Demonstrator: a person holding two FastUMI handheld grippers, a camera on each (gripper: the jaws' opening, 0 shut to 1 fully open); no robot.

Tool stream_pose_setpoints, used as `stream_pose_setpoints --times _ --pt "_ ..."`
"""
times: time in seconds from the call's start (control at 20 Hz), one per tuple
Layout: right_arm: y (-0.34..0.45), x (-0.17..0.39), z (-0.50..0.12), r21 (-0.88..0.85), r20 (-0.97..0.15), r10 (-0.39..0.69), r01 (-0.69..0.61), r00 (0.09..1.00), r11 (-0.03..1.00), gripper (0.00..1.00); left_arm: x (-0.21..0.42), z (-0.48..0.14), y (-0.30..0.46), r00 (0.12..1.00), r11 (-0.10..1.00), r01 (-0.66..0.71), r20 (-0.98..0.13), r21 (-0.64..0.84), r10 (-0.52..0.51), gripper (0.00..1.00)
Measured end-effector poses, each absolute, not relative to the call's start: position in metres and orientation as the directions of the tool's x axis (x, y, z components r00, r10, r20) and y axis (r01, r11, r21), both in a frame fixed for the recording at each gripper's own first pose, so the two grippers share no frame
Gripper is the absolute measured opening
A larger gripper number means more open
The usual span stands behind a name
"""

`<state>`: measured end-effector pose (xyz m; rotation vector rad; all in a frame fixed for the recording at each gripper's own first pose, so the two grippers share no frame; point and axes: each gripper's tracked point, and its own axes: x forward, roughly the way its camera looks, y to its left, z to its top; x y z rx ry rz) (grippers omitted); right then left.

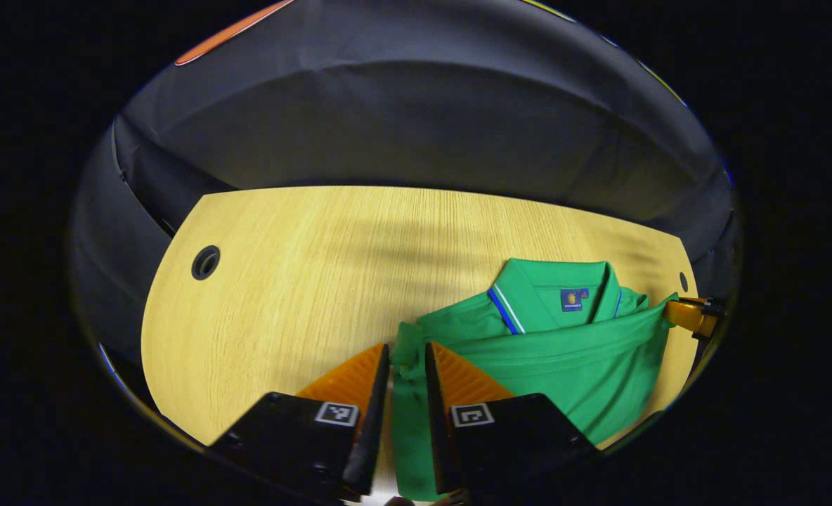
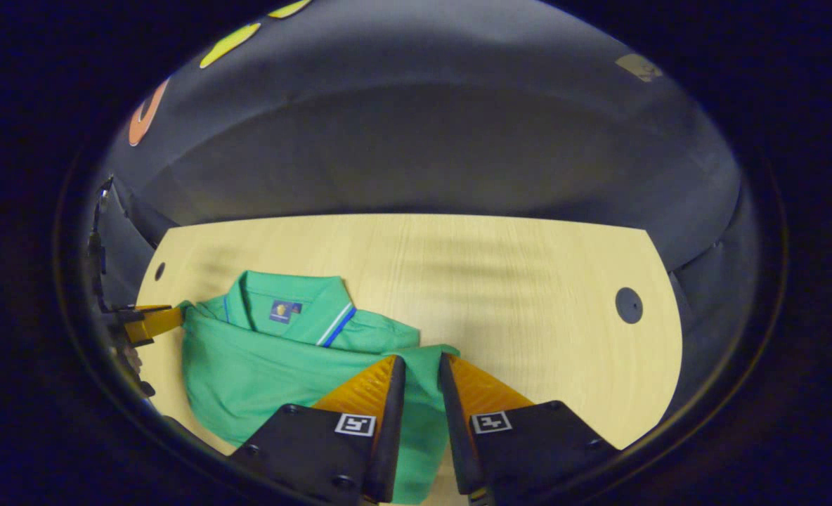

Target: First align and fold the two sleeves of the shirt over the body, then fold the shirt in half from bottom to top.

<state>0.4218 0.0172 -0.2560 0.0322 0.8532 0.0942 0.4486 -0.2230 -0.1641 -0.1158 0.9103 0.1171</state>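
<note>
A green polo shirt (image 1: 570,358) (image 2: 261,365) lies on the wooden table, collar toward the far edge, its striped collar and neck label showing. Its lower part is lifted and drawn up over the body, with the hem stretched just below the collar. In the left gripper view my left gripper (image 1: 407,360) is shut on one corner of that hem, the cloth bunched between its fingers. In the right gripper view my right gripper (image 2: 421,371) pinches the other corner. Each gripper also appears far off in the other's view, at the shirt's opposite corner: right gripper (image 1: 693,316), left gripper (image 2: 147,322).
The light wooden table (image 1: 296,281) (image 2: 528,295) has a round cable hole near each far corner (image 1: 205,262) (image 2: 628,305). Black cloth walls close in behind and at the sides. Bare tabletop stretches beyond the collar.
</note>
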Motion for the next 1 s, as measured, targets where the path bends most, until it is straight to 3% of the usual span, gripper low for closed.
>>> stream_pose_setpoints --times 0.05,0.15,0.2,0.25,0.3,0.35,0.4,0.45,0.5,1.0 --pt "0.019 0.415 -0.245 0.07 -0.744 0.101 -0.072 0.661 0.995 0.37 0.446 -0.15 -0.226 0.623 0.987 -0.149 -0.781 -0.06 0.047 0.44" --pt "0.019 0.401 -0.217 0.075 -0.719 0.097 -0.062 0.688 0.995 0.67 0.439 -0.123 -0.225 0.654 0.988 -0.145 -0.755 -0.053 0.056 0.54" --pt "0.015 0.395 -0.203 0.065 -0.705 0.082 -0.05 0.704 0.997 0.82 0.433 -0.104 -0.221 0.674 0.989 -0.14 -0.736 -0.042 0.064 0.69" --pt "0.013 0.386 -0.189 0.056 -0.693 0.069 -0.042 0.718 0.998 0.77 0.429 -0.088 -0.221 0.693 0.991 -0.132 -0.717 -0.035 0.067 0.82" --pt "0.01 0.376 -0.175 0.044 -0.681 0.054 -0.033 0.73 0.998 0.84 0.424 -0.069 -0.219 0.716 0.991 -0.133 -0.694 -0.03 0.075 0.86" --pt "0.01 0.365 -0.16 0.043 -0.669 0.051 -0.03 0.742 0.999 0.77 0.416 -0.05 -0.22 0.736 0.991 -0.13 -0.672 -0.026 0.079 0.89" --pt "0.012 0.352 -0.145 0.045 -0.654 0.049 -0.026 0.755 0.999 0.95 0.408 -0.032 -0.221 0.759 0.992 -0.126 -0.647 -0.026 0.08 0.91" --pt "0.01 0.338 -0.128 0.039 -0.632 0.038 -0.017 0.774 0.999 0.99 0.396 -0.016 -0.221 0.773 0.992 -0.123 -0.629 -0.024 0.08 0.94" --pt "0.009 0.323 -0.108 0.035 -0.607 0.03 -0.011 0.795 0.999 0.99 0.382 0.002 -0.22 0.788 0.992 -0.123 -0.609 -0.023 0.083 1.0" --pt "0.008 0.156 0.041 -0.024 -0.281 -0.056 0.051 0.958 0.998 1.0 0.243 0.166 -0.214 0.939 0.991 -0.136 -0.318 0.015 0.134 0.99"
